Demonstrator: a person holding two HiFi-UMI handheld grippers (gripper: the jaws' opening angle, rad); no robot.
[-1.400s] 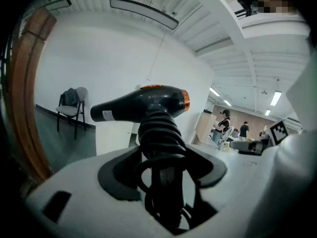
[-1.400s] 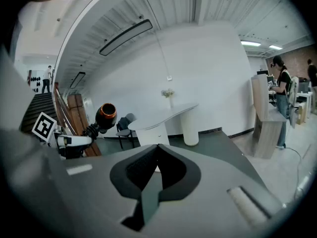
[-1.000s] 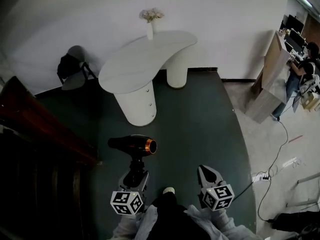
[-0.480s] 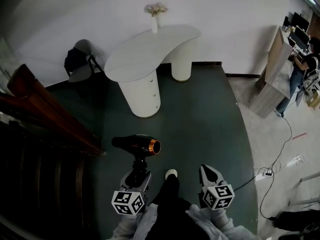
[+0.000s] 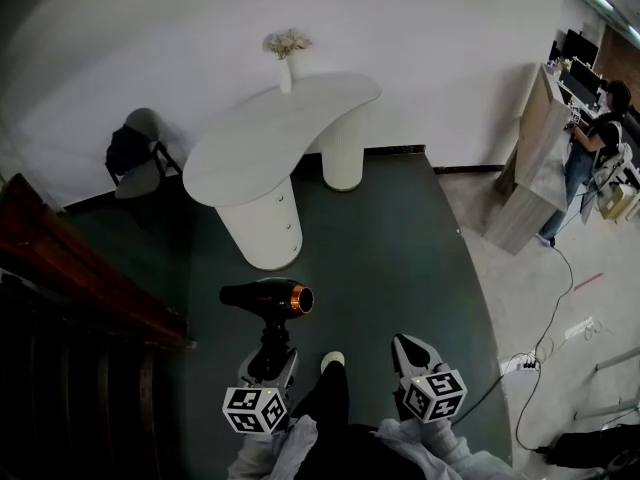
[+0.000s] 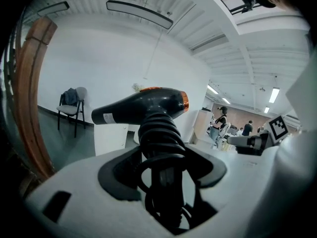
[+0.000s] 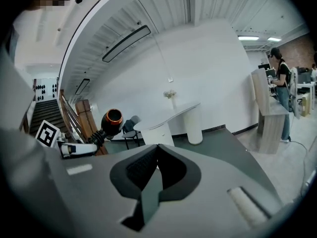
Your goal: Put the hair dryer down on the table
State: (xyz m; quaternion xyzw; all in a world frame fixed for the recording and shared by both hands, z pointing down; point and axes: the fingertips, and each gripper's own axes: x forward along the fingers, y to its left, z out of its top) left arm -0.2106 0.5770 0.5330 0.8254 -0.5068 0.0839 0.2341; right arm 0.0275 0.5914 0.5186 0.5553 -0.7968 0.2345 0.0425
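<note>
Hair dryer [image 5: 267,297] midair, well short of white table [image 5: 240,153]; L gripper [image 5: 272,356] clenched on its cord-wrapped handle, barrel level; R gripper [image 5: 410,351] pinched closed, empty, also well short of table

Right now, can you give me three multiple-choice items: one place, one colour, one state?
1. Where is the hair dryer? A on the white table; B held up above the dark floor; C lying on that floor.
2. What colour is the ring at its nozzle? A blue; B orange; C green.
3. How is the left gripper? A open, empty; B shut on nothing; C shut on the hair dryer's handle.
Key: 1 B, it hangs short of the white table; 2 B, the ring is orange; 3 C, the jaws clamp the handle.
</note>
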